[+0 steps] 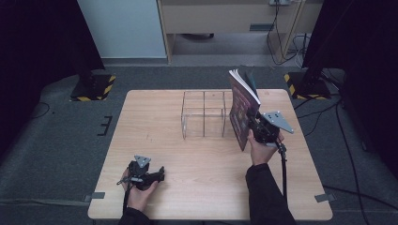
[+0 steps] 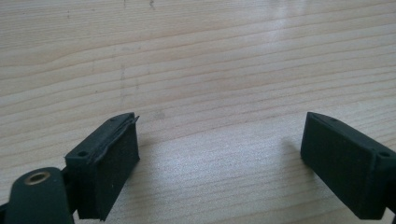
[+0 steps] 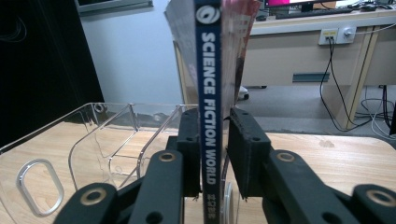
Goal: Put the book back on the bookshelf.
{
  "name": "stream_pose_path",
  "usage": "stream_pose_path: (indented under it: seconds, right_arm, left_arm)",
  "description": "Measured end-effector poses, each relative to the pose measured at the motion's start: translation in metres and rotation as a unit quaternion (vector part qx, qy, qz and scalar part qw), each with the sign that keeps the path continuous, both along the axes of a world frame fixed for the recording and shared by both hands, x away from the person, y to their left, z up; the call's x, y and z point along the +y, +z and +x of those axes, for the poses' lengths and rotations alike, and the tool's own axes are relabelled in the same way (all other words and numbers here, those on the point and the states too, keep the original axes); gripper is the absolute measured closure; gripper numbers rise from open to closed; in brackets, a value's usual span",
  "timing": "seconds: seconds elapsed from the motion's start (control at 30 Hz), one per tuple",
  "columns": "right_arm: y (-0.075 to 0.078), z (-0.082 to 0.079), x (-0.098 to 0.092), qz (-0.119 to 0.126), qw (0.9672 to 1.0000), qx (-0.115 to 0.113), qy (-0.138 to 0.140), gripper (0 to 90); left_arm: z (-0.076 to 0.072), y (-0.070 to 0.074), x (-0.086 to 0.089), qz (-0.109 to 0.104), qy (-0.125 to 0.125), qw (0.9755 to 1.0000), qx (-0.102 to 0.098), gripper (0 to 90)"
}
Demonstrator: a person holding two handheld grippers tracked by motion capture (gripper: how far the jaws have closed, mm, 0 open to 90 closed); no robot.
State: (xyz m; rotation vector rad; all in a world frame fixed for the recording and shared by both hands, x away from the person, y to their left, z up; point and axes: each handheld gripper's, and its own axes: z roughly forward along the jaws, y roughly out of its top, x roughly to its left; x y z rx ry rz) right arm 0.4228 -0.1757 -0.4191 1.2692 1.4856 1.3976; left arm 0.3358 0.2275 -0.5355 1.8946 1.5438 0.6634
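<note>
Left tool [image 1: 159, 174] resting low on near bench [image 1: 202, 187], jaws wide apart, nothing between them. Right tool [image 3: 212, 154] farther out, magazine [image 3: 208, 93] upright between its jaws, spine toward the camera; a slight gap on the right pad [image 3: 243, 154], so grip looks loosened rather than firm. Magazine [image 1: 244, 110] standing at right end of clear acrylic organizer [image 1: 204, 115], just beside or barely in its end slot; cannot tell which. Risk: tall, floppy pages fanning, toppling sideways if unsupported. Organizer compartments apparently bare.
</note>
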Motion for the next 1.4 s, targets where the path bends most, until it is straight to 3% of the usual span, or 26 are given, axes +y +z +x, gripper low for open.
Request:
stream_pose_path:
  seconds: [0.3,0.43,0.53,0.57,0.63,0.77,0.87,0.9,0.97,1.17,1.2,1.33,1.4]
  right_arm:
    - [0.001,0.0,-0.003,-0.002,1.0,0.001,0.002,60.8]
    - [0.004,-0.003,-0.005,-0.001,1.0,-0.001,0.006,48.1]
    - [0.006,-0.005,-0.005,-0.001,0.9998,0.006,0.018,40.9]
    - [0.008,-0.006,-0.006,-0.009,0.9993,0.014,0.034,34.6]
    - [0.009,-0.01,-0.008,-0.012,0.9986,0.019,0.048,31.7]
    - [0.01,-0.017,-0.013,0.006,0.9957,0.04,0.083,23.3]
    - [0.008,-0.024,-0.018,-0.023,0.9947,0.052,0.085,17.3]
    - [0.008,-0.024,-0.018,-0.023,0.9947,0.052,0.085,17.3]
    - [0.001,-0.033,-0.025,-0.047,0.9921,0.067,0.096,13.9]
    - [-0.023,-0.049,-0.04,-0.057,0.989,0.09,0.102,13.3]
    - [-0.033,-0.053,-0.047,-0.067,0.9862,0.108,0.105,13.3]
    - [-0.048,-0.059,-0.058,-0.077,0.9824,0.134,0.104,12.4]
    - [-0.06,-0.061,-0.065,-0.079,0.9778,0.162,0.107,10.8]
  left_arm:
    - [0.0,0.0,0.0,0.0,0.0,1.0,0.0,10.4]
    - [0.0,0.0,0.0,0.0,0.0,1.0,0.0,10.4]
    - [0.0,0.0,0.0,0.0,0.0,1.0,0.0,10.4]
    - [0.0,0.0,0.0,0.0,0.0,1.0,0.0,10.4]
    - [0.0,0.0,0.0,0.0,0.0,1.0,0.0,10.4]
    - [0.0,0.0,0.0,0.0,0.0,1.0,0.0,10.4]
    - [0.0,0.0,0.0,0.0,0.0,1.0,0.0,10.4]
    - [0.0,0.0,0.0,0.0,0.0,1.0,0.0,10.4]
    - [0.0,0.0,0.0,0.0,0.0,1.0,0.0,10.4]
    - [0.0,0.0,0.0,0.0,0.0,1.0,0.0,10.4]
    - [0.0,0.0,0.0,0.0,0.0,1.0,0.0,10.4]
    - [0.0,0.0,0.0,0.0,0.0,1.0,0.0,10.4]
    - [0.0,0.0,0.0,0.0,0.0,1.0,0.0,10.4]
